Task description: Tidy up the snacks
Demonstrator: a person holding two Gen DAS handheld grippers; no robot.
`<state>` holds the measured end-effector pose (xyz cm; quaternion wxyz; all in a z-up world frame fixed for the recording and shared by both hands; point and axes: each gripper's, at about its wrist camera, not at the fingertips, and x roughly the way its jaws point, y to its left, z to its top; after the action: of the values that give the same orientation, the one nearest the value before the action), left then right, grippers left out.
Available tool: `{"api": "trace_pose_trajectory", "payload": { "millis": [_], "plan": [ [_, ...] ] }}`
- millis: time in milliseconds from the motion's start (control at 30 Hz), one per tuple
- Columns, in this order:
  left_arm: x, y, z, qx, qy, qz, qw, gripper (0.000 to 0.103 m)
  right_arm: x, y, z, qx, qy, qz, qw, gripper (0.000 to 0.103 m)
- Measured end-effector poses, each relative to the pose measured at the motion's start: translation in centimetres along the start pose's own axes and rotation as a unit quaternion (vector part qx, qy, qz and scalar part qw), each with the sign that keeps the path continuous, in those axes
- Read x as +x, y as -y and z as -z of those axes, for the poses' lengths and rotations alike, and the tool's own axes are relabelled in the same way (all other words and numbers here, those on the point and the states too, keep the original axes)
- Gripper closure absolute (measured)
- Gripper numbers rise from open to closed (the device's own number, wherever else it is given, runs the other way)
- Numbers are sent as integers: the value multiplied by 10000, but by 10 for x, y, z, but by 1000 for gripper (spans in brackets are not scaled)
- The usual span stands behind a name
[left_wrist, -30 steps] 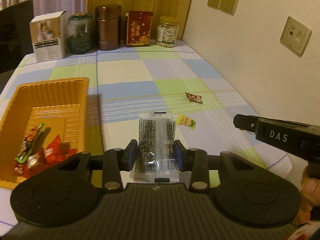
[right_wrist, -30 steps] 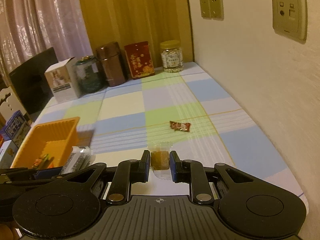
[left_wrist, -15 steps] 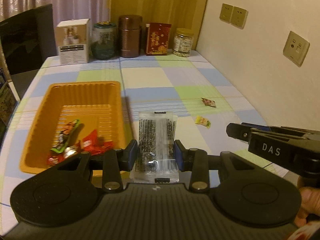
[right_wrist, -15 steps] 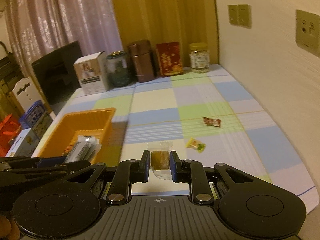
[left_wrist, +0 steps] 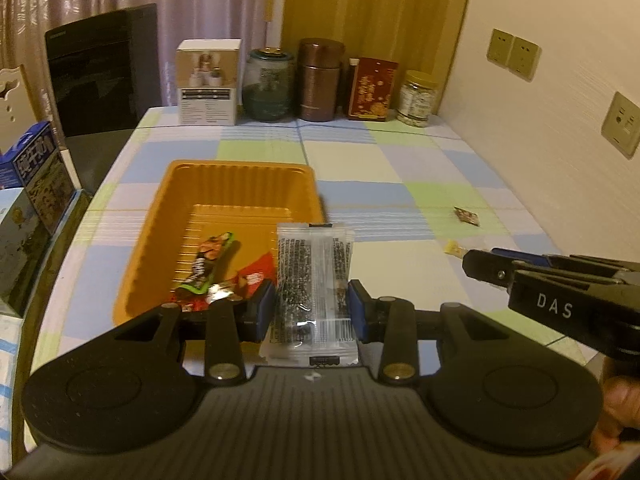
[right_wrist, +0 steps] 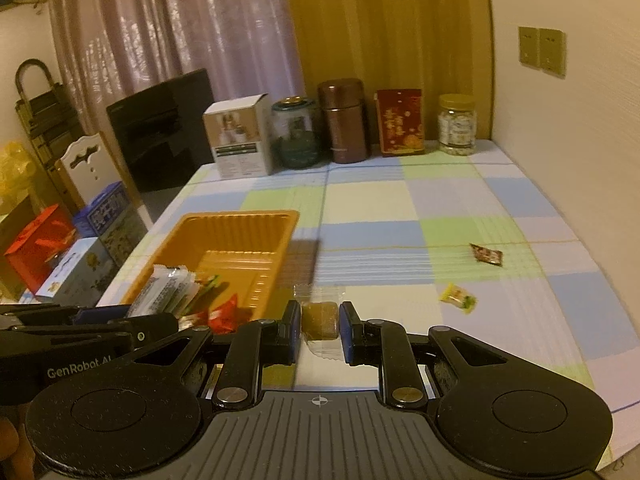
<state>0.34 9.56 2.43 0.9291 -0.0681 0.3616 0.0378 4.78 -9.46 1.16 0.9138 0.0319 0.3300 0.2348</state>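
Observation:
My left gripper (left_wrist: 312, 312) is shut on a clear packet of dark seeds (left_wrist: 314, 272), held above the right rim of the orange tray (left_wrist: 240, 176). The tray holds a green-and-red bar (left_wrist: 208, 260) and red wrapped sweets (left_wrist: 256, 276). My right gripper (right_wrist: 320, 328) is shut on a brown cake in clear wrap (right_wrist: 320, 320), just right of the tray (right_wrist: 240, 232). A yellow sweet (right_wrist: 458, 298) and a dark red sweet (right_wrist: 486, 254) lie loose on the checked cloth. The left gripper and its packet (right_wrist: 164, 292) show at the left of the right wrist view.
Along the table's far edge stand a white box (left_wrist: 208, 80), a glass jar (left_wrist: 268, 84), a brown canister (left_wrist: 320, 76), a red tin (left_wrist: 372, 88) and a small jar (left_wrist: 418, 98). The wall runs along the right. Boxes (right_wrist: 80, 248) and a chair stand left of the table.
Both grippers have swung left and pulled back, each with its snack. The tray has come into the middle of the left wrist view, and the seed packet now hangs over its right rim.

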Motion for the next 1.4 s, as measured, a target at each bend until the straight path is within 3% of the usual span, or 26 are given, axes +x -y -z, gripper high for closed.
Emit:
{"api": "trace_pose_trajectory", "payload": {
  "millis": [667,1400],
  "plan": [
    [4,-44,-5,-208,10,-286,9994,68,34,-43,-7,-261,-127,-344,9990,82],
    [77,-93,-31,-244,-214,-424,9986,68,121,-57,-33,-267,-320,-564,9975,82]
  ]
}}
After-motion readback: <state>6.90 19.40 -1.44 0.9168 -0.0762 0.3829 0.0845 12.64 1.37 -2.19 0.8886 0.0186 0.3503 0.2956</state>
